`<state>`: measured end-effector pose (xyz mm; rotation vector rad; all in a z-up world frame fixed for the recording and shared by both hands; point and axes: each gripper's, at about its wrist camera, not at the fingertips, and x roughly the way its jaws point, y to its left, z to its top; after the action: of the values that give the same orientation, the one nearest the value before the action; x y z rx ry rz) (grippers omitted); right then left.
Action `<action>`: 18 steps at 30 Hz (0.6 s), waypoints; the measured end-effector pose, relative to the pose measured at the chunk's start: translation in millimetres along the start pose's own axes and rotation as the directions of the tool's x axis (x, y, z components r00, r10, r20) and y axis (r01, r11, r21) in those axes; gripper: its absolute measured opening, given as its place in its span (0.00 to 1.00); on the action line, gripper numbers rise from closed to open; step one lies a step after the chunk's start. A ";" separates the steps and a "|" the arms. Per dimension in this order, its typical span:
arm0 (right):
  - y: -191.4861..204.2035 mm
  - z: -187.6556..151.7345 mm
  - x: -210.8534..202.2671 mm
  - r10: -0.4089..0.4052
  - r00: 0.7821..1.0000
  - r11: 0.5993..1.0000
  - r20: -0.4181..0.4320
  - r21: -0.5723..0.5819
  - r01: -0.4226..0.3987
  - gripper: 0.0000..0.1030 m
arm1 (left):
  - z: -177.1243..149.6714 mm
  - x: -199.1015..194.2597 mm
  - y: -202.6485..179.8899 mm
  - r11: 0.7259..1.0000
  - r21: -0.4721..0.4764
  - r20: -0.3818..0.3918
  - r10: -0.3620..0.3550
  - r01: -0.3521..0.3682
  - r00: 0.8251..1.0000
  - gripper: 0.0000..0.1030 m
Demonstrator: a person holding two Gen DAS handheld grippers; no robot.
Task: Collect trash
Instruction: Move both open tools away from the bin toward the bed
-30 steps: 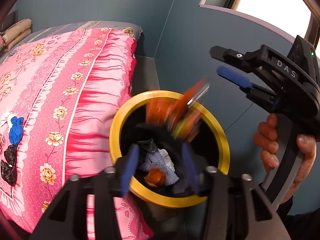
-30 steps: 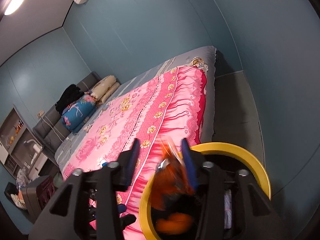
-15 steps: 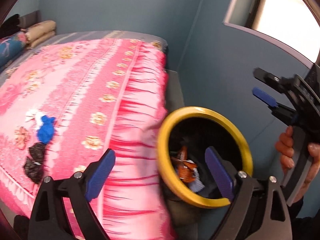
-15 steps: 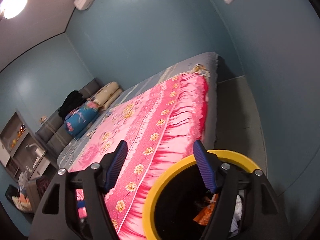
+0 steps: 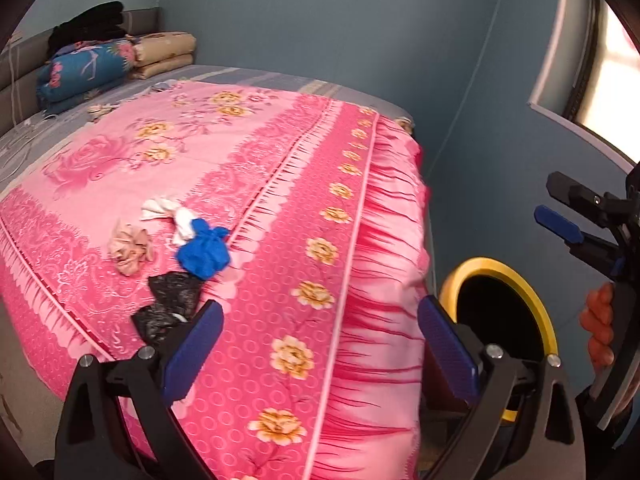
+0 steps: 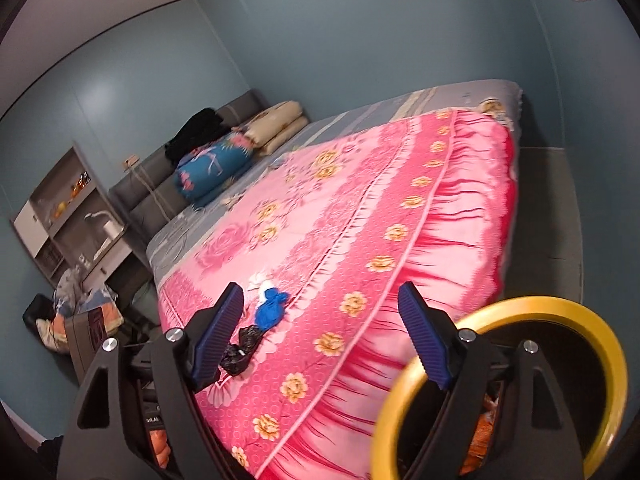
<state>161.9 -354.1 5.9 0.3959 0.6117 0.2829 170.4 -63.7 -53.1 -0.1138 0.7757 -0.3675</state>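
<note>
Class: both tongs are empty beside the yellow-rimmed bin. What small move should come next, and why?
Probably carry the open left tongs forward over the pink floral bedspread to the crumpled black plastic bag. It is the nearest of the scraps left there, with the blue crumpled glove just beyond, and the yellow-rimmed bin stands close by.

A yellow-rimmed trash bin [image 5: 516,276] stands on the floor just beside the bed's pink floral blanket [image 5: 280,184], with orange wrappers [image 6: 482,432] visible inside. On the blanket lies a cluster of litter: a crumpled blue piece [image 5: 204,252], white tissue [image 5: 168,212], a beige wad [image 5: 130,246] and black plastic [image 5: 168,304], touching or nearly so.
</note>
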 end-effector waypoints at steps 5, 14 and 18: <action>35.9 3.0 30.3 0.008 0.999 0.998 -0.048 -0.068 -0.011 0.76 | 0.8 -2.3 33.4 0.998 -0.046 0.013 0.043 -0.042 0.999 0.91; 79.0 10.9 94.9 -0.016 0.991 0.988 -0.132 -0.153 -0.005 0.76 | -6.5 7.0 87.8 0.986 -0.115 -0.003 0.118 -0.118 0.993 0.91; 97.4 10.8 141.9 -0.045 0.979 0.984 -0.196 -0.180 0.009 0.76 | -10.9 17.9 112.3 0.977 -0.167 -0.030 0.130 -0.133 0.991 0.91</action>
<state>266.1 -218.1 -14.0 0.1874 0.7820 0.3509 206.2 34.6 -99.0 -0.2174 0.8281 -0.1773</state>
